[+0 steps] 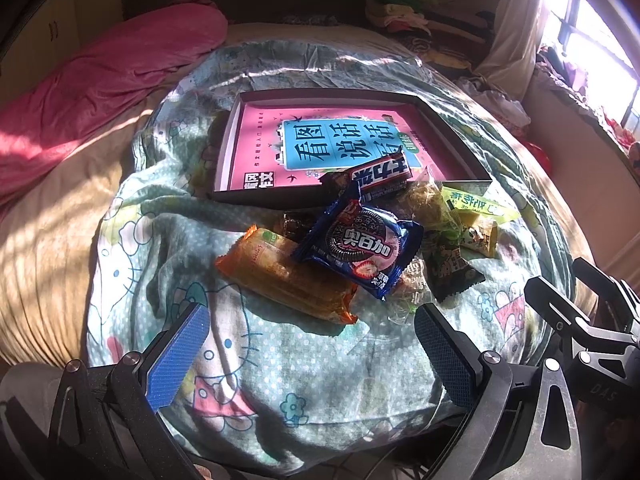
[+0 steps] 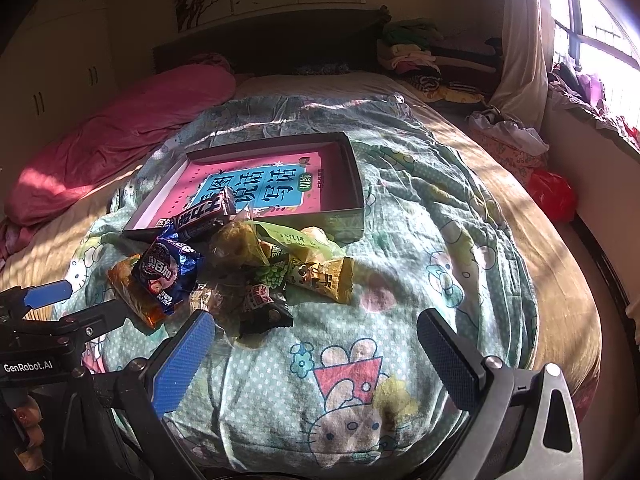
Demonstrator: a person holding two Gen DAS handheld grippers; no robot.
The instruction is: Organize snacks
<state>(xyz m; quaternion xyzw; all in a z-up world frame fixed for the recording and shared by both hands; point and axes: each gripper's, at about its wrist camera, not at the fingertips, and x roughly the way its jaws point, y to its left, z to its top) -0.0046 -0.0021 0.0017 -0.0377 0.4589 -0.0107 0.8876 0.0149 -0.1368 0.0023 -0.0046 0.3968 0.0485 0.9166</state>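
Sunlit cartoon quilt carries our snack pile beside the box; our left gripper and right gripper hover spread, empty.

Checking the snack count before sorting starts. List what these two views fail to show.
- Left wrist view: snacks under the blue cookie pack are covered; only brown wrapper edges show.
- Right wrist view: the orange biscuit pack is half hidden by that cookie pack and the left gripper.
- Both views: small print on the clear-wrapped sweets is too small and glare-washed.
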